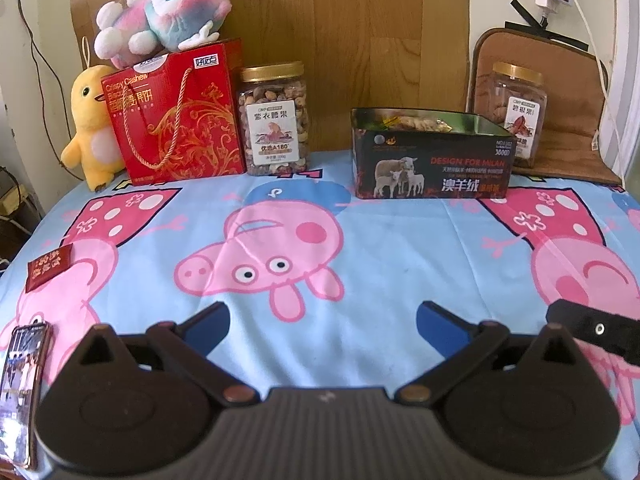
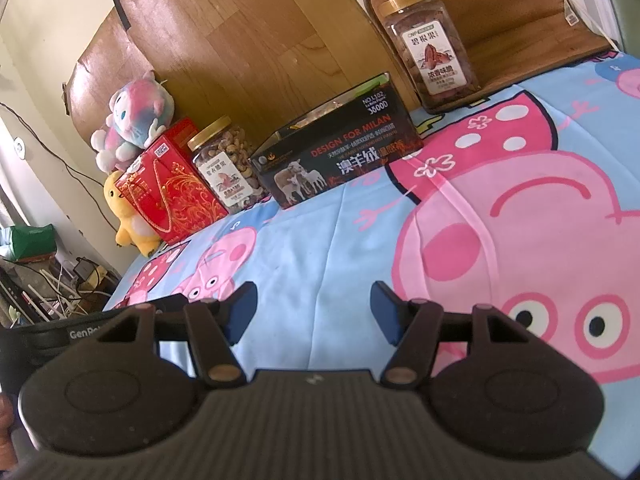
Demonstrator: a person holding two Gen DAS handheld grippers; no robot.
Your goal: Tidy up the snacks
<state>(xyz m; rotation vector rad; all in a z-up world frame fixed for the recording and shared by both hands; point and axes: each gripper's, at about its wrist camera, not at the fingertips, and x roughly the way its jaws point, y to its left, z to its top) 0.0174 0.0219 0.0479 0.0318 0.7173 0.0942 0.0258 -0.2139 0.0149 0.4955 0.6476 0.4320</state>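
A light-blue sheet [image 1: 360, 248] printed with pink cartoon pigs spreads below a red gift bag [image 1: 180, 116] scrolled in gold — and a black tin [image 1: 432, 164] with red and white lettering. Both clear jars [image 1: 274, 120] wear gold lids; one plush [image 1: 90, 124] is yellow, the other [image 1: 160, 8] pink, blue and white.

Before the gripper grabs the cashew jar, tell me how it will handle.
The cashew jar looks nearly full, so probably heavy for its size. Its clear walls seem smooth and rigid, so likely slippery. Being tall on soft cloth, it may tip if pushed high.
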